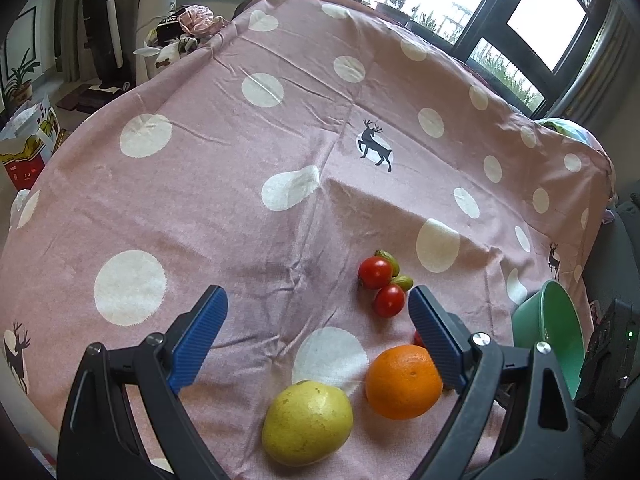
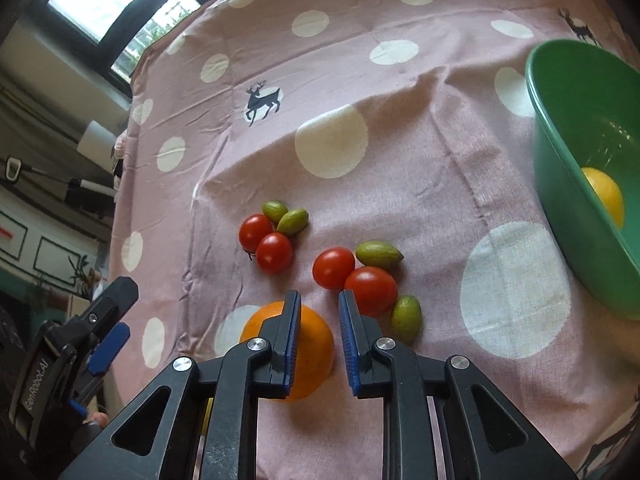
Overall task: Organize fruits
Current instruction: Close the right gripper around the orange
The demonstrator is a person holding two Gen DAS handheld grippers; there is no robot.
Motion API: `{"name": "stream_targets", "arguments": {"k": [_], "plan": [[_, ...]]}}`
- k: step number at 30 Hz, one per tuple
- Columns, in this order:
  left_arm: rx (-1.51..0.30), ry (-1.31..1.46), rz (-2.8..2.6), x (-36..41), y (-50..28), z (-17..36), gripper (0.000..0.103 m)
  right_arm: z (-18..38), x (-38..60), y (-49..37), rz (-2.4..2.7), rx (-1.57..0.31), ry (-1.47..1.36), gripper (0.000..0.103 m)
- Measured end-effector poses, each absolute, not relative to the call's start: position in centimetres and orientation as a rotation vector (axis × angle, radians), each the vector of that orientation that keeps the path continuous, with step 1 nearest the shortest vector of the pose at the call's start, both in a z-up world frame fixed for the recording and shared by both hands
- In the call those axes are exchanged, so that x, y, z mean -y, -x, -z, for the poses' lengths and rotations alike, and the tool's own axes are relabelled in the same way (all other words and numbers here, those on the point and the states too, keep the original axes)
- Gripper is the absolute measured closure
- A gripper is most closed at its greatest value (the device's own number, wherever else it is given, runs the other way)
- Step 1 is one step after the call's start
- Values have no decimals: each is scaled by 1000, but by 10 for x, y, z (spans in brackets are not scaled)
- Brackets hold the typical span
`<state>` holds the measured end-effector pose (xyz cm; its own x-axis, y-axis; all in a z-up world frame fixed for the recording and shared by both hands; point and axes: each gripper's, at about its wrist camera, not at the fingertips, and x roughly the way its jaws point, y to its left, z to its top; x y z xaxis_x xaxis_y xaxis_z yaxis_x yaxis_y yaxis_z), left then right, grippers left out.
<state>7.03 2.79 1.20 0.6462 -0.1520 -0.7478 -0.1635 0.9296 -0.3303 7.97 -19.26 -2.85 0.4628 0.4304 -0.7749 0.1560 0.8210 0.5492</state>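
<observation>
Fruits: yellow fruit [image 2: 606, 196] in green bowl [image 2: 560, 184] | rest on cloth [image 2: 400, 120]

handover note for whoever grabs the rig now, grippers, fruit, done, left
Left gripper: open, empty, above the cloth.
Right gripper: shut, empty, just past the orange.
Done: one yellow-orange fruit in the green bowl.
Left on the cloth: orange, pear, four cherry tomatoes, four small green fruits.
Next, probably: load these into the bowl.
</observation>
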Motion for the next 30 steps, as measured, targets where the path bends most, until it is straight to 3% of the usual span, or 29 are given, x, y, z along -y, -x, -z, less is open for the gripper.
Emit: {"name": "stream_targets", "arguments": {"k": [6,8,10,13,26,30], "plan": [[-903,361,66,-17,-70,-11,11,33,214,-74,-225,-1091,-785,78],[-913,339,95,-10,-71,-9,11,34,216,-74,-233,-1095,-808,70],[-918,331,101,-7,-71,-8,11,33,214,-73,-249,-1098,-818,53],[-915,327,72,-8,-71,-9,12,31,208,-73,-300,-1101,-811,38],[-902,366,65,-16,-70,-11,12,50,163,-92,-304,-1228,-662,37],[-910,370,81,-16,-71,-9,12,53,162,-93,-286,-1211,-654,42]]}}
